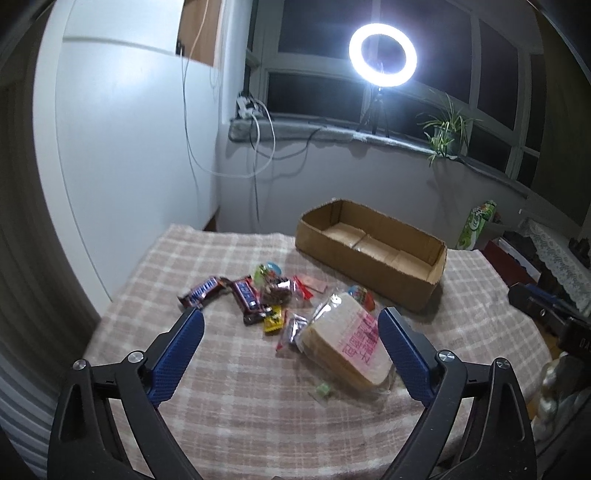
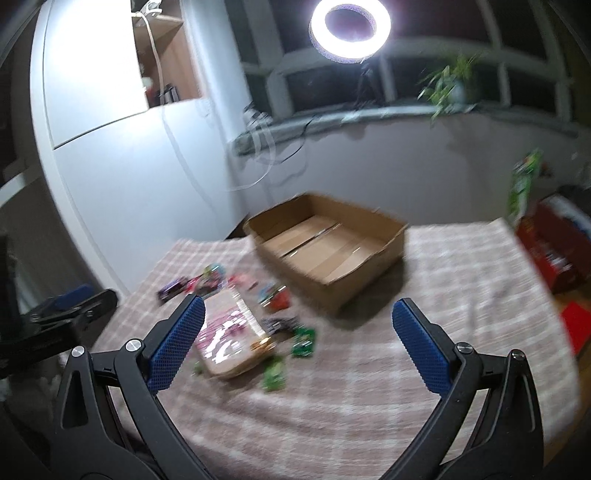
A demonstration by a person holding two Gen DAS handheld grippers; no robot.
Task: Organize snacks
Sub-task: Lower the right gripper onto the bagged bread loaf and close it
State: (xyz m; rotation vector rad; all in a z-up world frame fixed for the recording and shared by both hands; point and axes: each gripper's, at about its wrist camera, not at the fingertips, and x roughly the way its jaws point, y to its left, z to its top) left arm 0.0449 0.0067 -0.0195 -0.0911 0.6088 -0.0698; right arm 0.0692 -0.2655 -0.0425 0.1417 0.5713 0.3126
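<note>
Left wrist — cardboard box [image 1: 373,254] long axis runs near-right to far-left.

A ring light [image 1: 383,54] glows before dark windows [image 1: 321,33].

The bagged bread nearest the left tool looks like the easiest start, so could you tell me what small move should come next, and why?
Probably ease the left tool forward and down to straddle the bagged bread. Both tools are open and hold nothing, the cardboard box is empty, and the bread lies nearest.
</note>
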